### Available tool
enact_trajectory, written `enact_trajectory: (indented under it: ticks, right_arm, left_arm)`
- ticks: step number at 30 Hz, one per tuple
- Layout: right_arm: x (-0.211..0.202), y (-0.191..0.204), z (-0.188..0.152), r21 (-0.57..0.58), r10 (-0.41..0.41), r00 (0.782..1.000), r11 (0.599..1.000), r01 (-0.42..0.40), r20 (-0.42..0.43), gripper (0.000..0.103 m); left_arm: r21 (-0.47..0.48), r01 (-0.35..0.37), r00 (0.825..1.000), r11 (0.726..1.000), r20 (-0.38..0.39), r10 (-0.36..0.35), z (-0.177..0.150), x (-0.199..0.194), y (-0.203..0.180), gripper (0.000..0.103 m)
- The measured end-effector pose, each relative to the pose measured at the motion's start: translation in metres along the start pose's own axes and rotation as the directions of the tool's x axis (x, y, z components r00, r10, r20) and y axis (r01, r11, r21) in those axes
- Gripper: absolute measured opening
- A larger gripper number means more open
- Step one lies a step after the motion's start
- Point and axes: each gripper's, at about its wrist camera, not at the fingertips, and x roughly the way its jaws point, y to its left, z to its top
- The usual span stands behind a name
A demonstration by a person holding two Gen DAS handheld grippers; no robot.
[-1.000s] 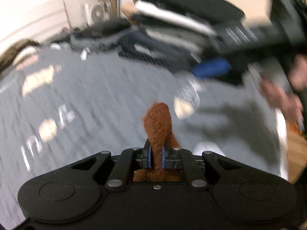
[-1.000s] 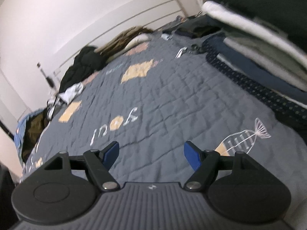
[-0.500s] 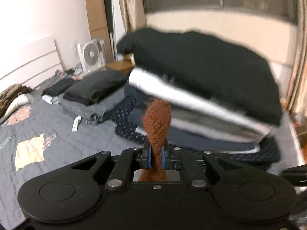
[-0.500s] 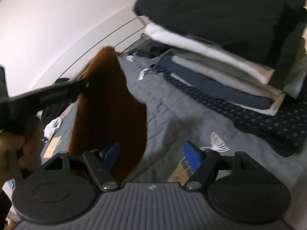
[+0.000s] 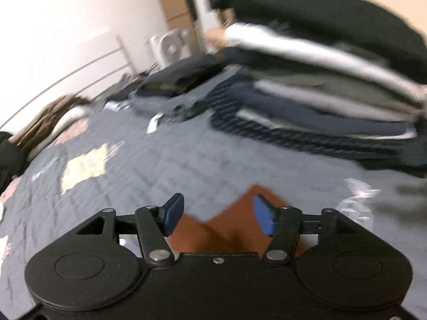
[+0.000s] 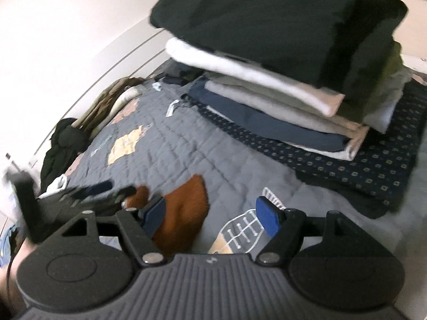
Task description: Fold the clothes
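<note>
Here, grey quilt [image 6: 186, 144] meets white wall [image 6: 66, 26].

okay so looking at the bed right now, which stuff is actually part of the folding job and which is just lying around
Part of the job:
- brown garment on the quilt
- stack of folded clothes
- left gripper, jaws open
- right gripper, jaws open

Just lying about:
- white fan
- dark jacket heap
</note>
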Motion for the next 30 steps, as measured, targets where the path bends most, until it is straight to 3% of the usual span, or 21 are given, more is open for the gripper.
enact_trajectory:
  ticks: [3, 5, 9, 14, 19, 21, 23, 26, 28, 30]
  right_arm:
    - [-0.003, -0.005, 0.002, 0.021, -0.009, 1.000, 1.000, 0.009, 0.010, 0.074]
    - [-0.005, -0.008, 0.003, 0.032, -0.015, 1.000, 0.999, 0.014, 0.018, 0.074]
    - [-0.009, -0.014, 0.006, 0.051, -0.023, 0.999, 0.998, 0.021, 0.036, 0.074]
    - [-0.010, -0.025, 0.011, 0.085, -0.040, 0.998, 0.996, 0.036, 0.048, 0.074]
    - [-0.011, -0.034, 0.014, 0.099, -0.044, 0.998, 0.994, 0.039, 0.047, 0.074]
    - [-0.011, -0.037, 0.014, 0.103, -0.045, 0.998, 0.994, 0.040, 0.046, 0.074]
    - [-0.012, -0.040, 0.015, 0.110, -0.045, 0.998, 0.993, 0.039, 0.050, 0.074]
    - [-0.017, -0.047, 0.019, 0.132, -0.039, 0.997, 0.991, 0.030, 0.063, 0.074]
    - [-0.022, -0.051, 0.021, 0.148, -0.037, 0.996, 0.989, 0.025, 0.079, 0.074]
    - [-0.024, -0.055, 0.023, 0.153, -0.034, 0.996, 0.988, 0.021, 0.080, 0.074]
  left_arm:
    - [-0.005, 0.050, 0.999, 0.999, -0.001, -0.050, -0.001, 0.007, -0.035, 0.058]
    - [-0.002, 0.032, 0.999, 0.999, -0.024, -0.032, -0.003, 0.022, -0.054, 0.058]
    - [-0.134, 0.007, 0.994, 0.991, -0.104, -0.022, -0.007, 0.065, -0.068, 0.054]
    - [-0.210, -0.031, 0.984, 0.977, -0.178, -0.007, -0.011, 0.105, -0.073, 0.053]
    - [-0.281, -0.055, 0.976, 0.958, -0.217, -0.008, -0.021, 0.122, -0.064, 0.015]
    - [-0.310, -0.042, 0.977, 0.950, -0.211, -0.025, -0.022, 0.117, -0.061, 0.009]
    - [-0.329, -0.005, 0.982, 0.944, -0.180, -0.058, -0.018, 0.106, -0.059, 0.008]
    - [-0.365, 0.118, 0.982, 0.923, -0.093, -0.163, -0.008, 0.082, -0.059, 0.007]
    - [-0.380, 0.215, 0.969, 0.900, -0.029, -0.244, -0.001, 0.062, -0.060, 0.006]
    - [-0.387, 0.318, 0.943, 0.866, 0.036, -0.330, 0.007, 0.040, -0.062, 0.006]
